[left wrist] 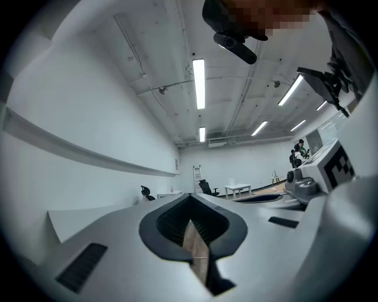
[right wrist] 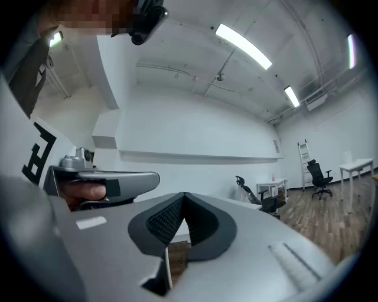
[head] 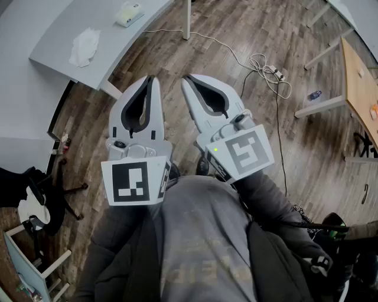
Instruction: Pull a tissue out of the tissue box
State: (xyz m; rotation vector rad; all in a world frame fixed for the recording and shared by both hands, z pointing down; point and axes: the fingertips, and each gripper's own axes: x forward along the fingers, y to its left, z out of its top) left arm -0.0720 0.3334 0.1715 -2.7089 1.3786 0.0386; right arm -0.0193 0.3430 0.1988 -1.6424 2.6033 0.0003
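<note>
Both grippers are held close in front of the person's body over the wooden floor (head: pixel 177 65), well short of the work. The left gripper (head: pixel 149 81) has its jaws pressed together with nothing between them, and so does the right gripper (head: pixel 188 80). The tissue box (head: pixel 129 13) sits at the far left on the grey desk (head: pixel 53 29), with a tissue poking up from its top. A crumpled loose tissue (head: pixel 84 46) lies nearer on the same desk.

The step in hand looks like the approach. To do it well, step towards the desk and spread one gripper's jaws before arriving. Come down over the slot and pinch only the raised tissue. If the light box lifts, the other gripper can steady it.
</note>
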